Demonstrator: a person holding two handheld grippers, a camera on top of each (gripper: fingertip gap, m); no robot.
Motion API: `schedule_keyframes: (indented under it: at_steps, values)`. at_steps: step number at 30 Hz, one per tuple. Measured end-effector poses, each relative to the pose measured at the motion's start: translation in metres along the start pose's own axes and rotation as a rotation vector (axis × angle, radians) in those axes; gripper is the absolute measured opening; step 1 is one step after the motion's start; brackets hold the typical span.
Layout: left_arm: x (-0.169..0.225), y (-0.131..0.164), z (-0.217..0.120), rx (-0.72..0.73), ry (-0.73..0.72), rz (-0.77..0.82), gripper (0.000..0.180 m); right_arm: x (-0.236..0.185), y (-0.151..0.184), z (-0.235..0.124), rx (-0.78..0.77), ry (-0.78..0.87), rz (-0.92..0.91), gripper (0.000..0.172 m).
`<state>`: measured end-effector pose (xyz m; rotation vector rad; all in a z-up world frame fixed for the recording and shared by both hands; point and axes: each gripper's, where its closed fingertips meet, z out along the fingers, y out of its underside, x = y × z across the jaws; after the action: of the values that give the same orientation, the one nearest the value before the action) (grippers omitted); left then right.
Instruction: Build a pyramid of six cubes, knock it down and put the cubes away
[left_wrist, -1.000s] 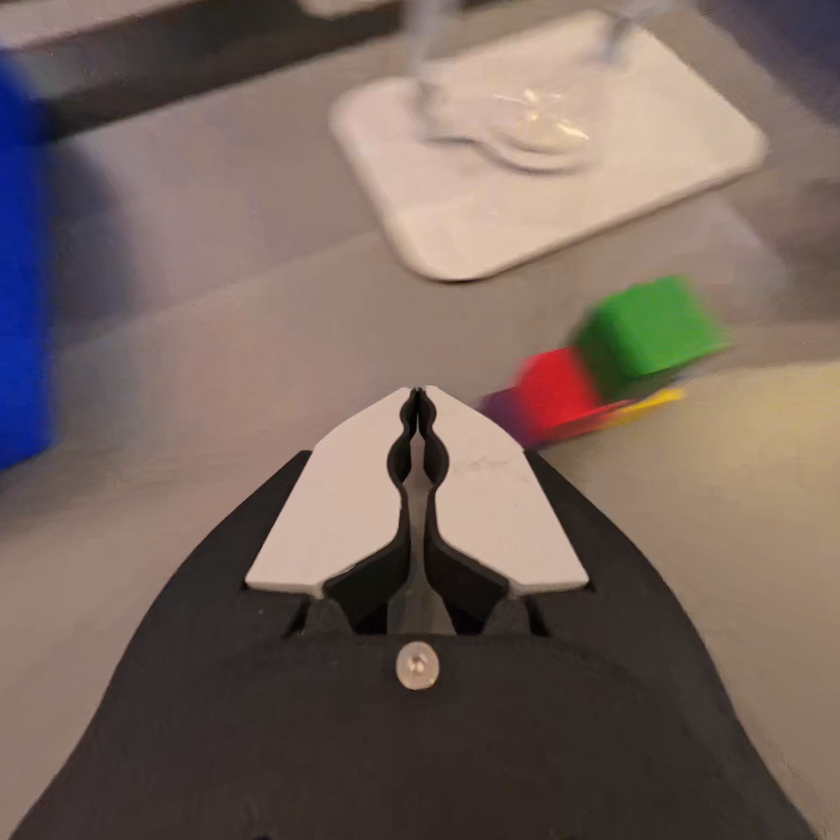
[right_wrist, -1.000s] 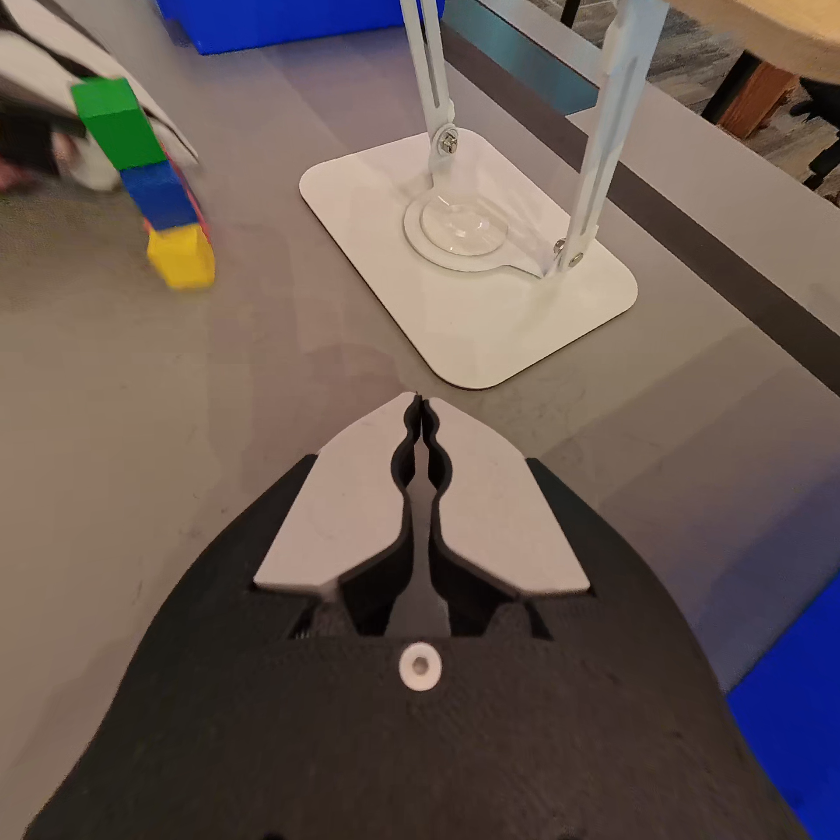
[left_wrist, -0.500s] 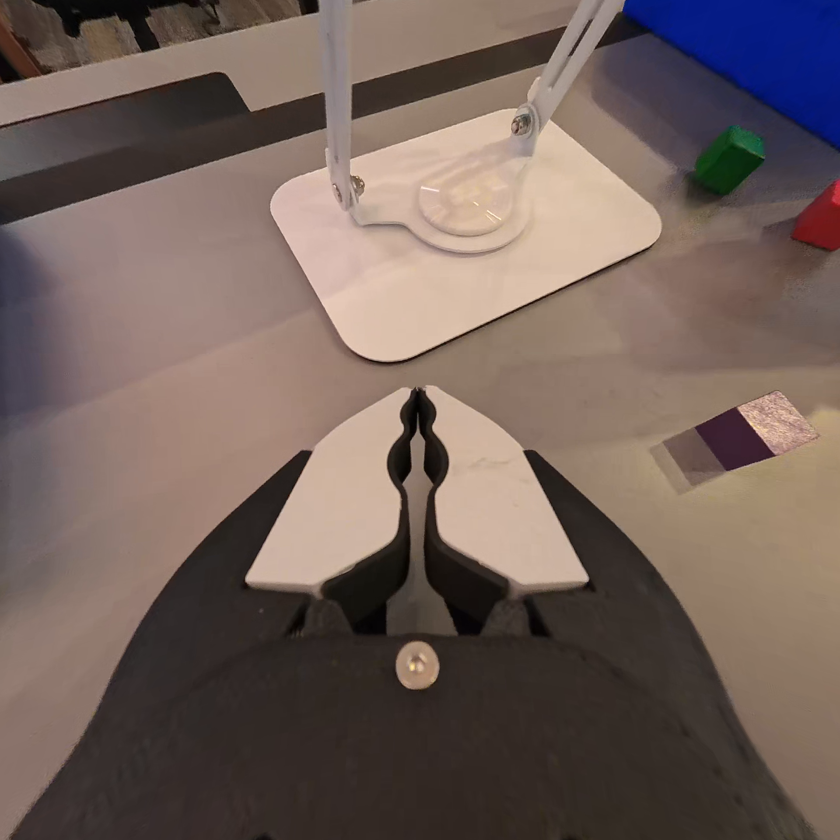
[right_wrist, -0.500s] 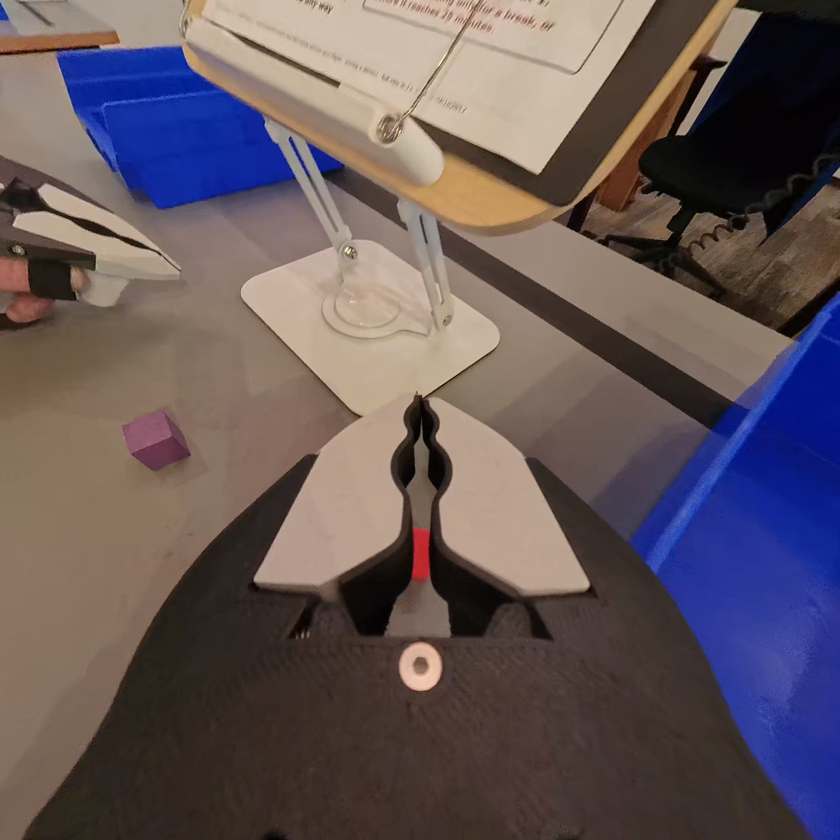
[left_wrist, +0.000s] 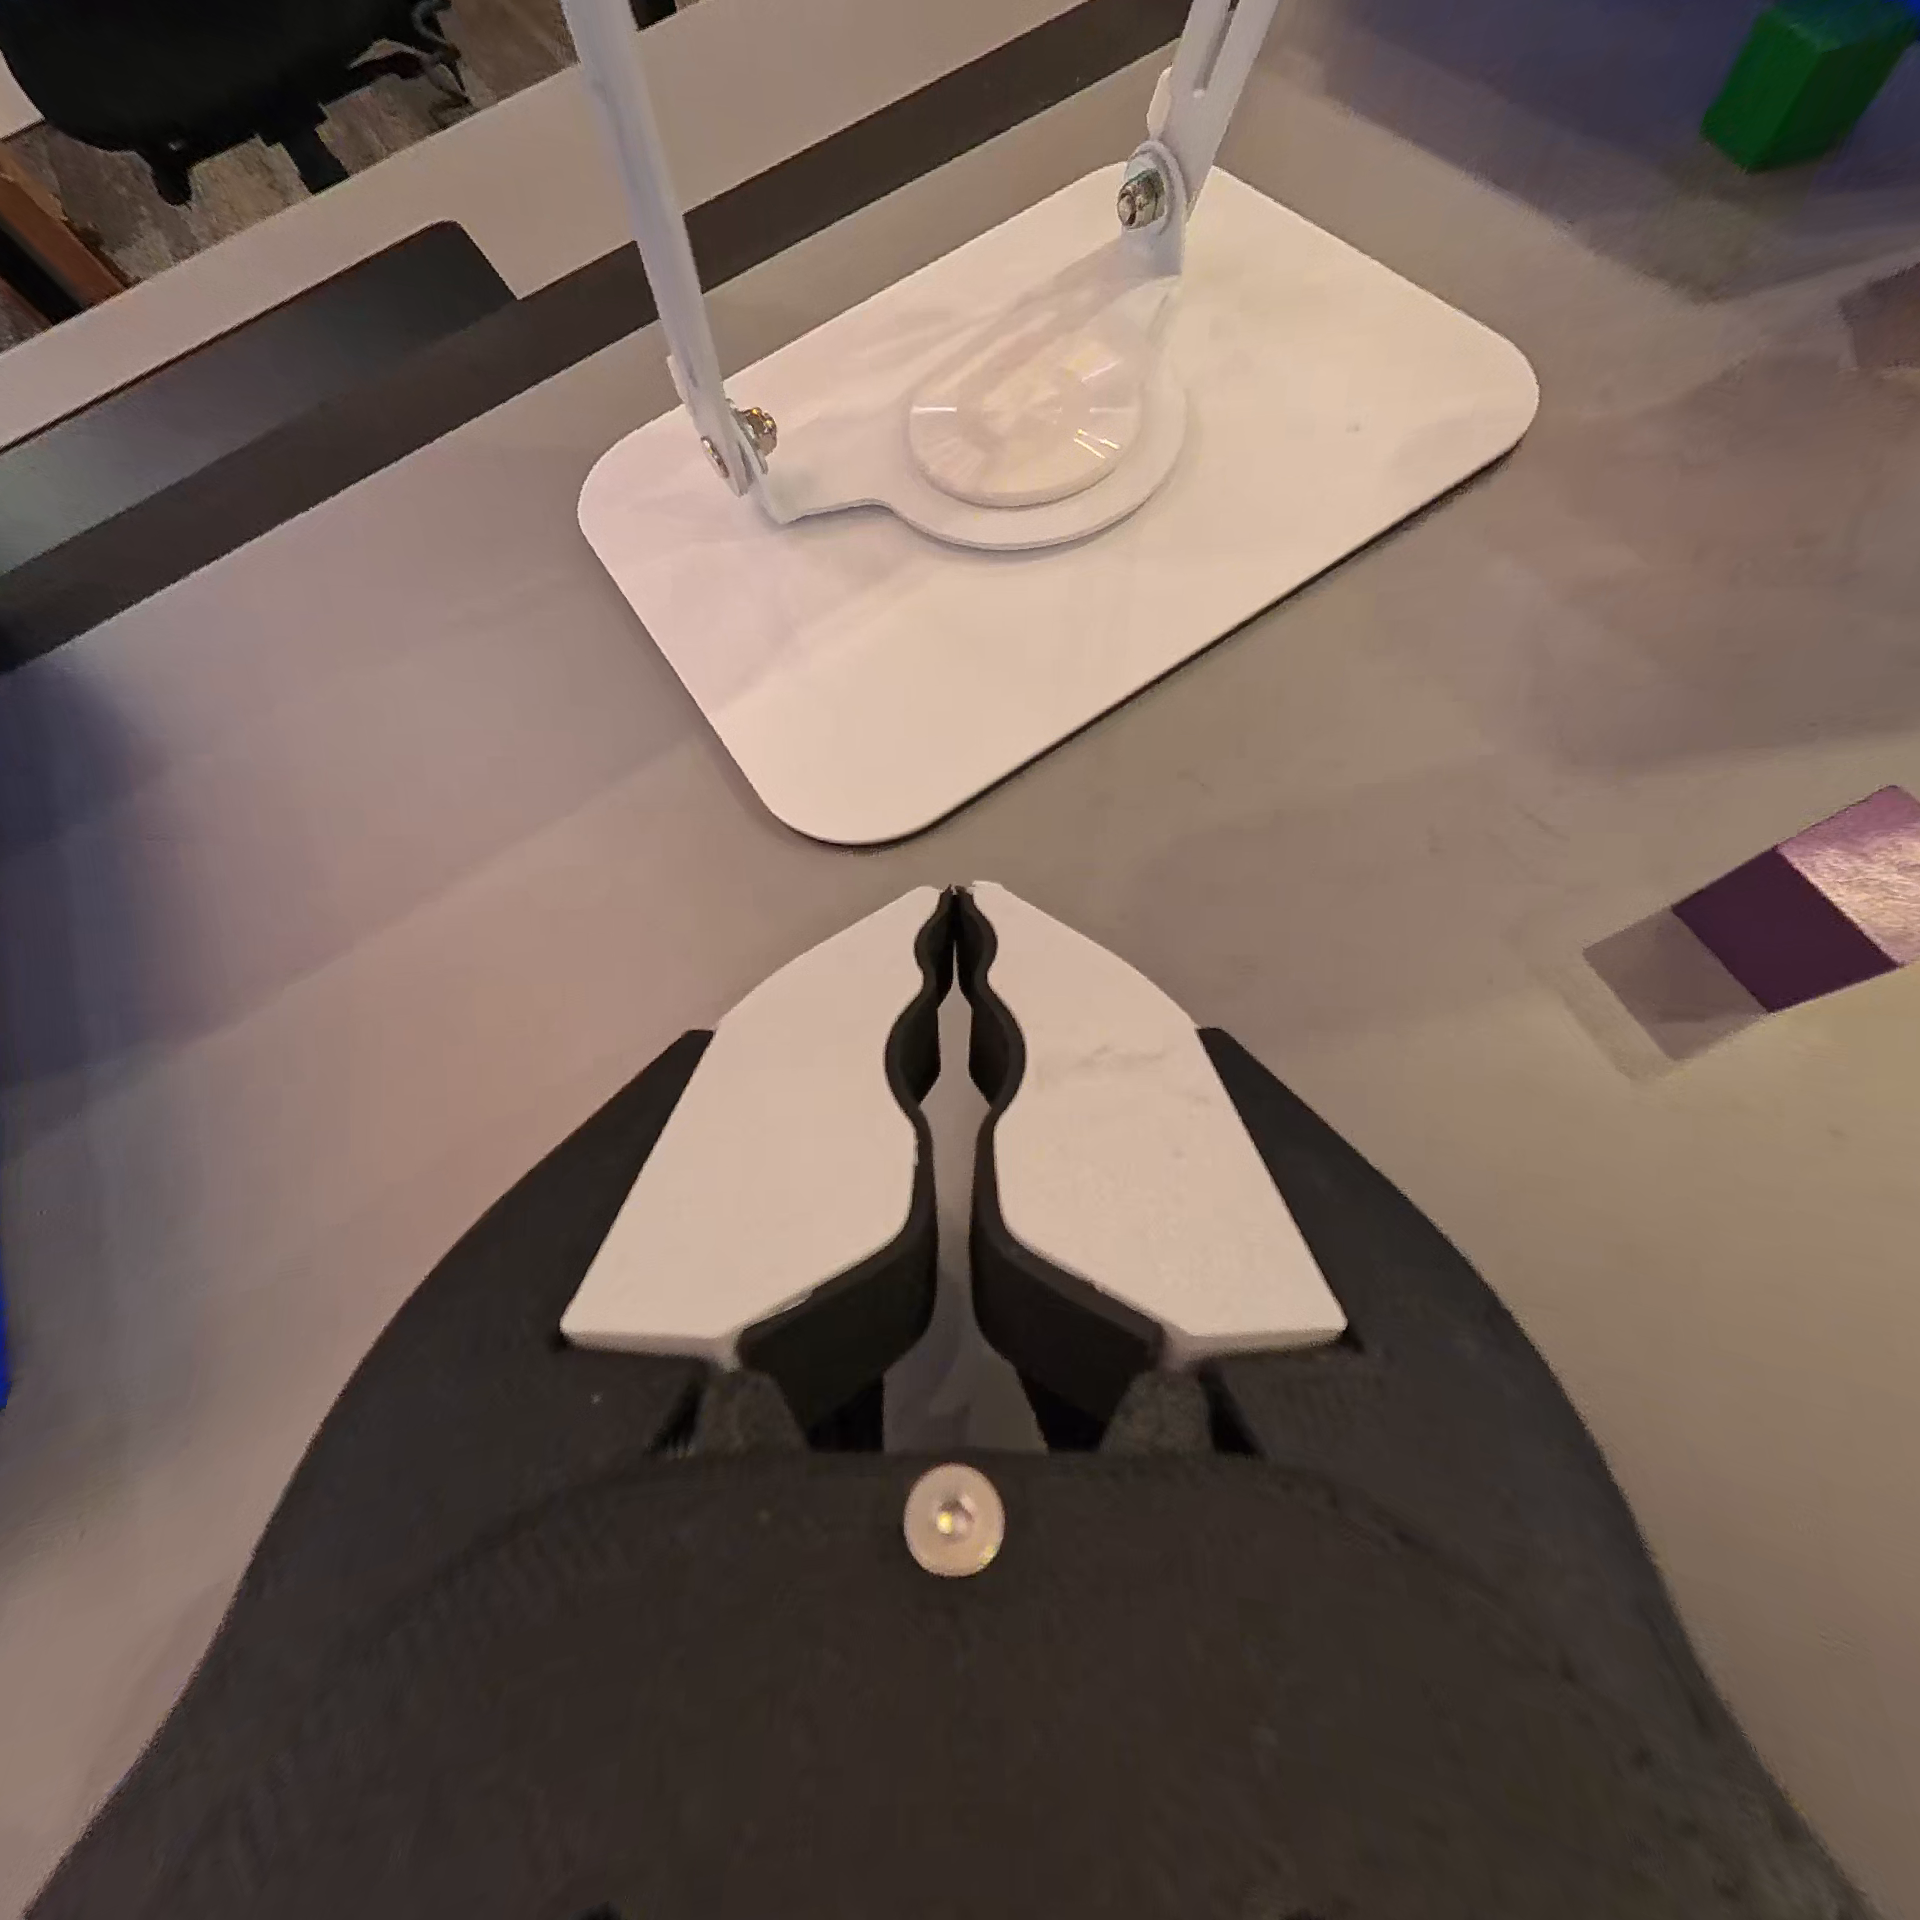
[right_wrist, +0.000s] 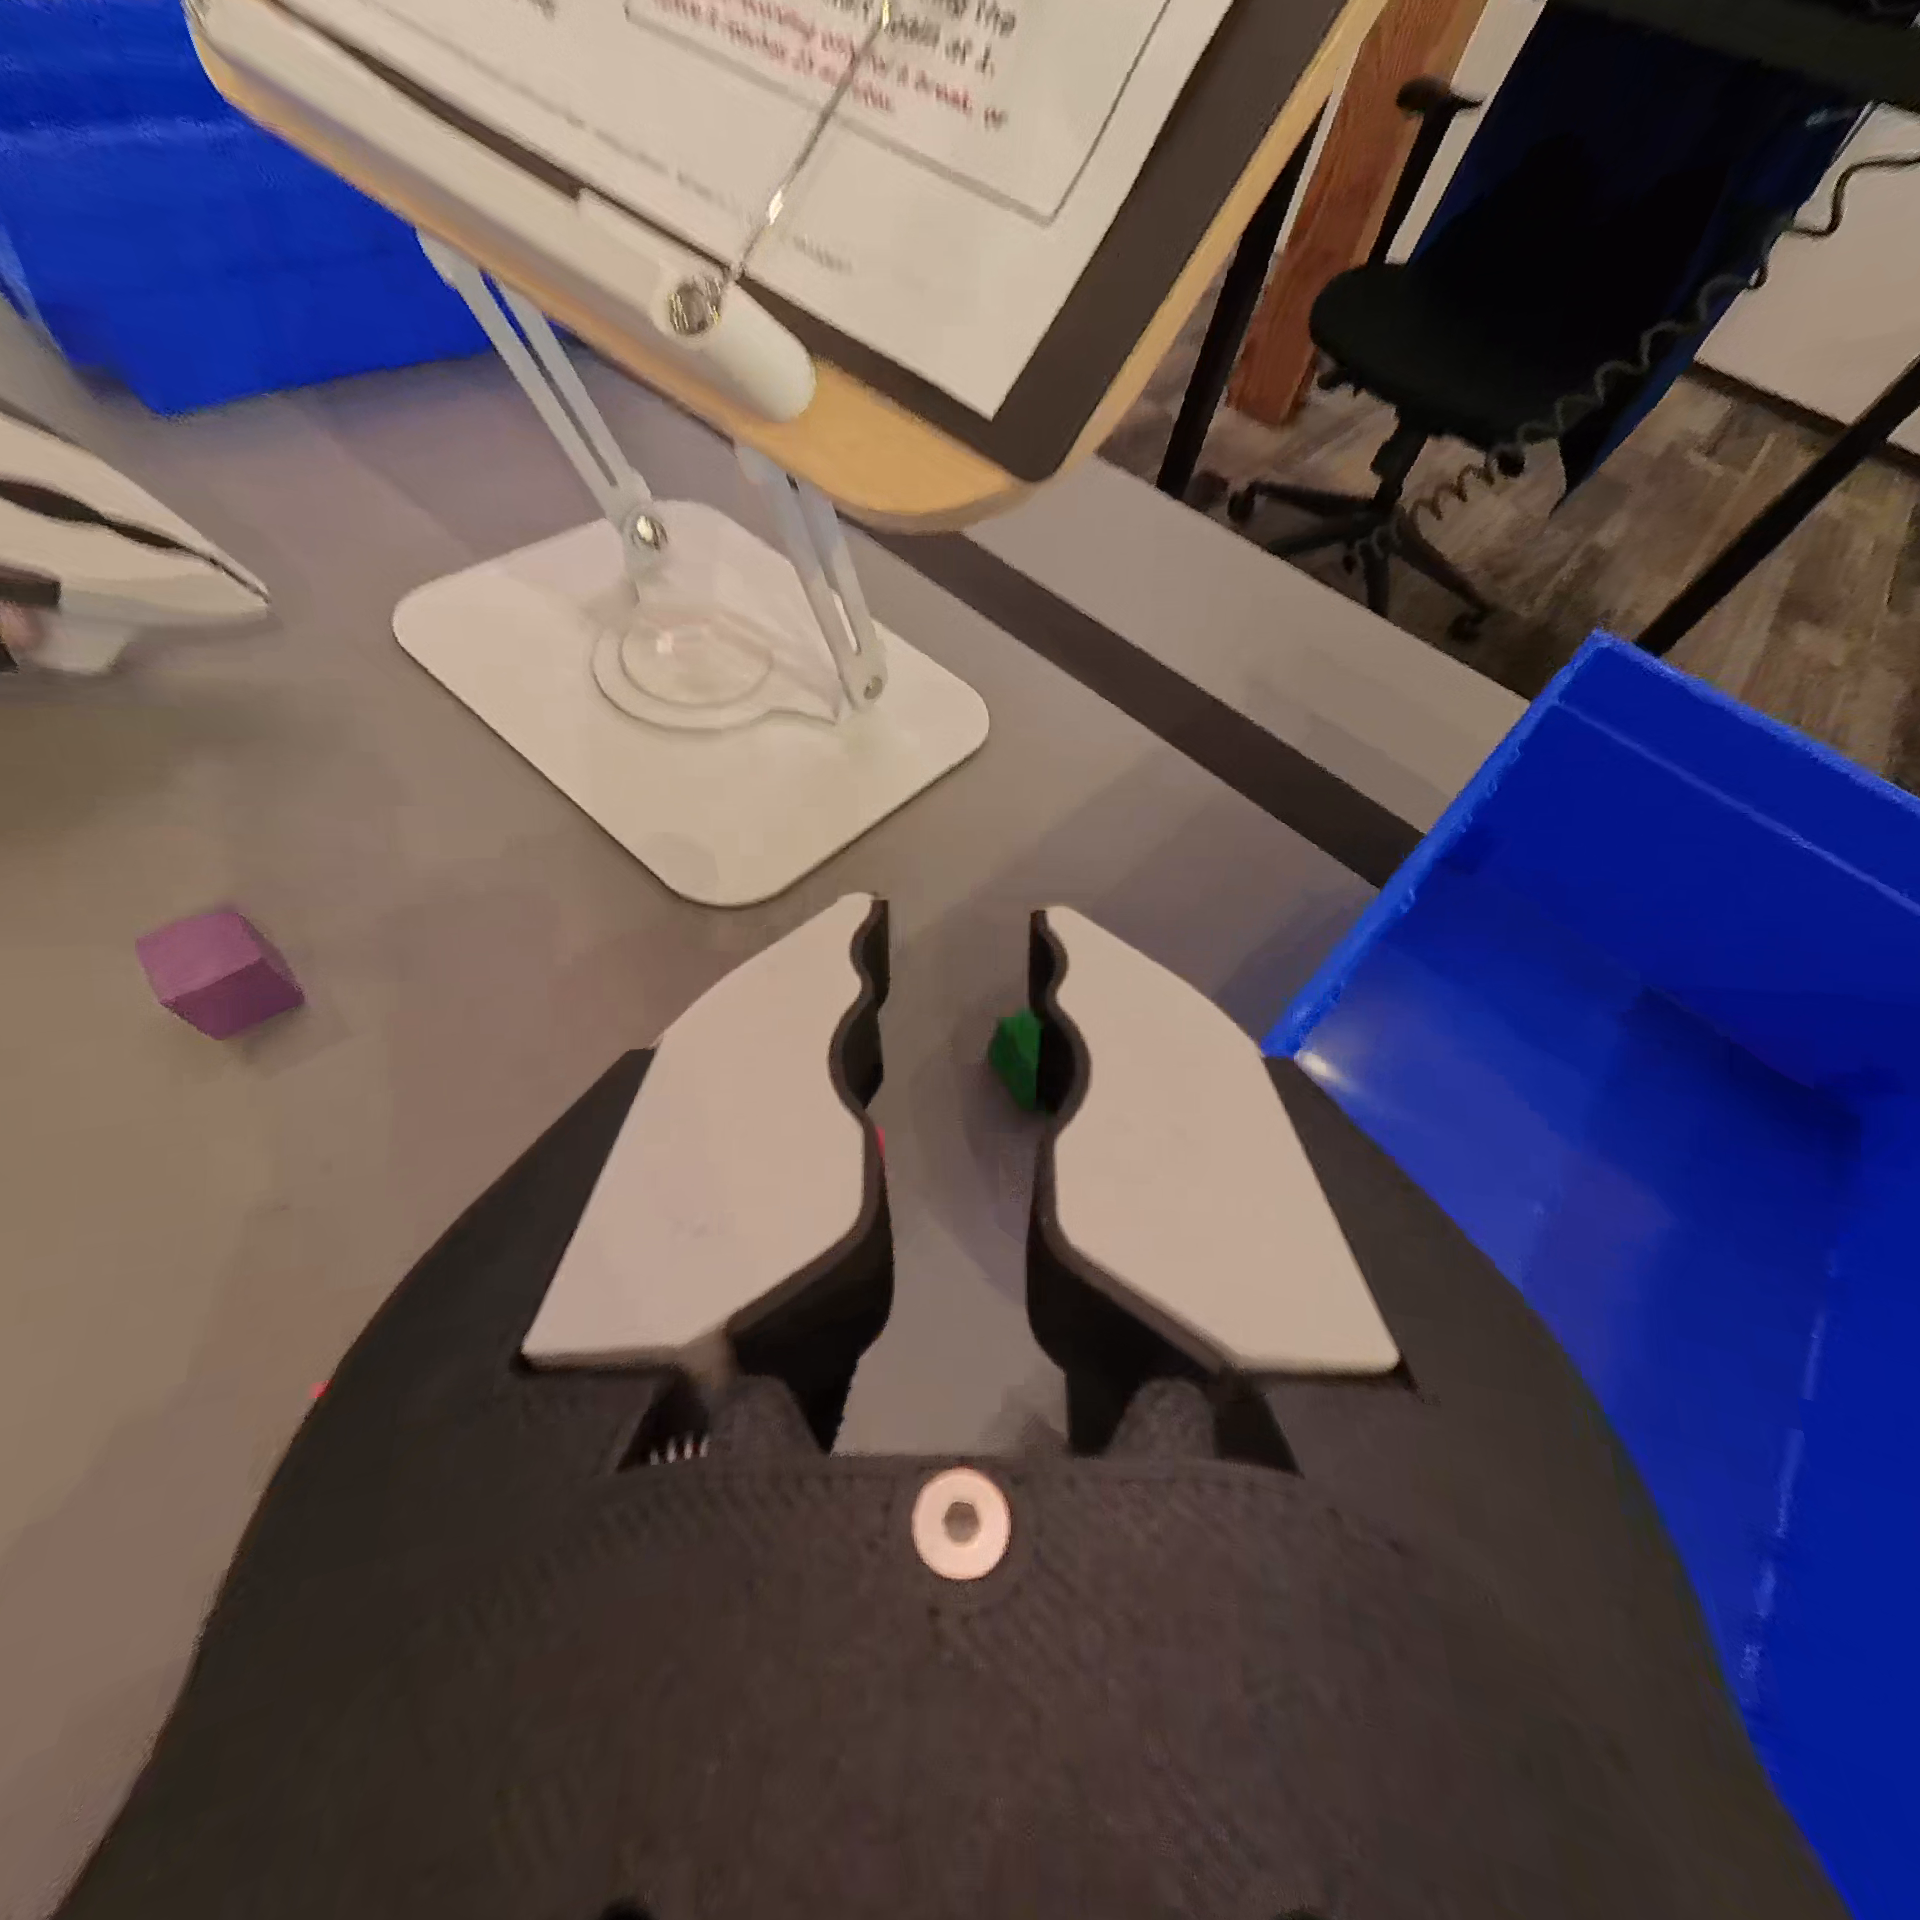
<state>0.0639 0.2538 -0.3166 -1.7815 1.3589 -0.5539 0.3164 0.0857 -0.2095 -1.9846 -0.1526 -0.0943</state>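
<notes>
My left gripper (left_wrist: 956, 891) is shut and empty, low over the grey table (left_wrist: 416, 935) in front of a white stand base (left_wrist: 1039, 623). A purple cube (left_wrist: 1808, 914) lies to its right and a green cube (left_wrist: 1808, 83) lies far right. In the right wrist view my right gripper (right_wrist: 958, 920) is open. The green cube (right_wrist: 1016, 1055) lies on the table below the gap, by the right finger, and is not gripped. A red sliver (right_wrist: 881, 1138) shows under the left finger. The purple cube (right_wrist: 218, 971) lies to the left. The left gripper (right_wrist: 125, 561) shows at the left edge.
A blue bin (right_wrist: 1610, 987) stands close on the right of my right gripper, and another blue bin (right_wrist: 156, 208) at the back left. A document stand holds a board with paper (right_wrist: 831, 156) above the white base (right_wrist: 707, 769). Office chairs stand beyond the table. Spacing between my two grippers at the tips: around 35 cm.
The stacked cubes beside my left gripper a second ago now lie scattered on the table. My right gripper has swung towards the blue bin and opened over the green cube. My left gripper stayed shut.
</notes>
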Motion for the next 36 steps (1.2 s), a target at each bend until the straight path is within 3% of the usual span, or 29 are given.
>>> schedule_keyframes:
  at_steps: [6,13,18,25,33,36]
  values:
    - [0.001,0.003,0.003,-0.023,0.016,0.051,0.000,0.004,0.024,0.018,-0.359,-0.035,-0.225,0.045]
    - [0.005,0.004,0.003,-0.025,0.022,0.077,0.000,0.008,0.075,0.054,-0.867,-0.208,-0.587,0.052]
    - [0.005,0.003,0.002,-0.017,0.036,0.065,0.000,0.016,0.091,0.066,-0.968,-0.239,-0.812,0.049]
    - [0.008,0.005,0.004,-0.039,0.037,0.094,0.000,0.026,0.086,0.066,-1.047,-0.213,-1.000,0.042]
    - [0.009,0.006,0.005,-0.046,0.033,0.106,0.000,0.033,0.105,0.076,-1.184,-0.329,-1.088,0.054]
    - [0.010,0.007,0.006,-0.052,0.035,0.111,0.000,0.037,0.112,0.077,-1.247,-0.340,-1.088,0.051]
